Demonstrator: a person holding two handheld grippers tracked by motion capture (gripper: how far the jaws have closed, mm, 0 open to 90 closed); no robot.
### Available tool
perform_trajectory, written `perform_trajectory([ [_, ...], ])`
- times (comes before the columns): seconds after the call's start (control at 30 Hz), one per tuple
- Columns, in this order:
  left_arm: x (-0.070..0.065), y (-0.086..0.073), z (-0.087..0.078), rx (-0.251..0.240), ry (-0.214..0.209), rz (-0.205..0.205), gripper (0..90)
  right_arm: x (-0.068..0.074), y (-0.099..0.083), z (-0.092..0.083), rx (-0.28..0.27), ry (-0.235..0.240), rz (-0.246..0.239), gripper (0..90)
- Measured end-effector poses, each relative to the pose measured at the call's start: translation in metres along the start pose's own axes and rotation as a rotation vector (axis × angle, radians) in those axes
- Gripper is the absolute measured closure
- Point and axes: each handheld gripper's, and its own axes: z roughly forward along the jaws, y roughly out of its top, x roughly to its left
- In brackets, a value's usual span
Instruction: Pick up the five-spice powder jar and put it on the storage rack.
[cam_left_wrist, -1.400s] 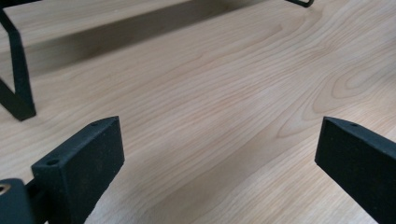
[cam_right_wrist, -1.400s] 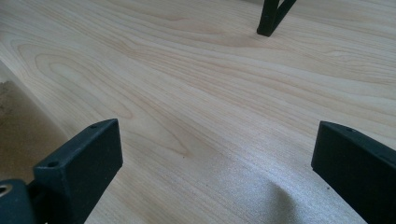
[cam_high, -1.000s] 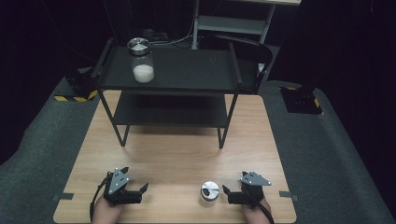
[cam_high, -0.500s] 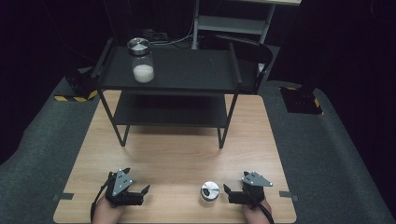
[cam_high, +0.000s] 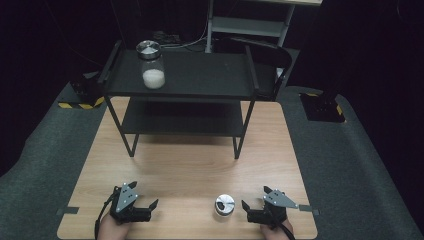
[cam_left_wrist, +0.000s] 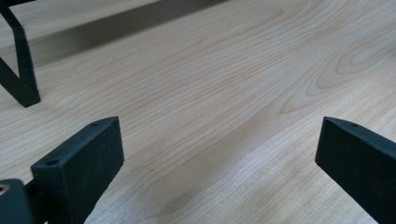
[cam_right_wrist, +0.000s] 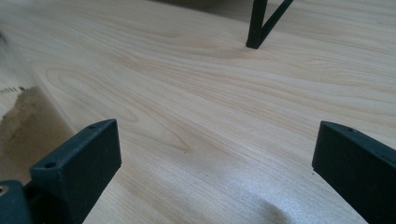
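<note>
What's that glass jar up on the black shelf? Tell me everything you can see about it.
The jar is clear glass, rounded, with a shiny metal lid on top. It stands upright on the top level of the black shelf, near its left end. Something white, perhaps a powder or grains, fills roughly its lower third. Nothing else touches it; both tools are far off, at the near edge of the wooden table.

On the far half of the wooden table (cam_high: 190, 165): a two-tier shelf rack (cam_high: 200, 75). On its top tier, toward the left: a lidded glass jar (cam_high: 151, 65). Near the table's front edge, right of centre: a small round tin (cam_high: 224, 204). Just right of it: the right gripper (cam_high: 250, 212). Well left, front-left: the left gripper (cam_high: 148, 207).
</note>
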Motion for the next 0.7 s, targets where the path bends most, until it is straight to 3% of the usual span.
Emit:
perform_trajectory([
  [0.27,-0.001,-0.001,-0.001,-0.003,0.002,0.008,1.4,0.003,-0.002,-0.004,-0.015,-0.009,0.009,1.1],
  [0.7,0.002,0.001,0.001,0.006,-0.012,0.006,1.3,0.015,-0.001,-0.024,-0.111,0.017,0.003,0.9],
])
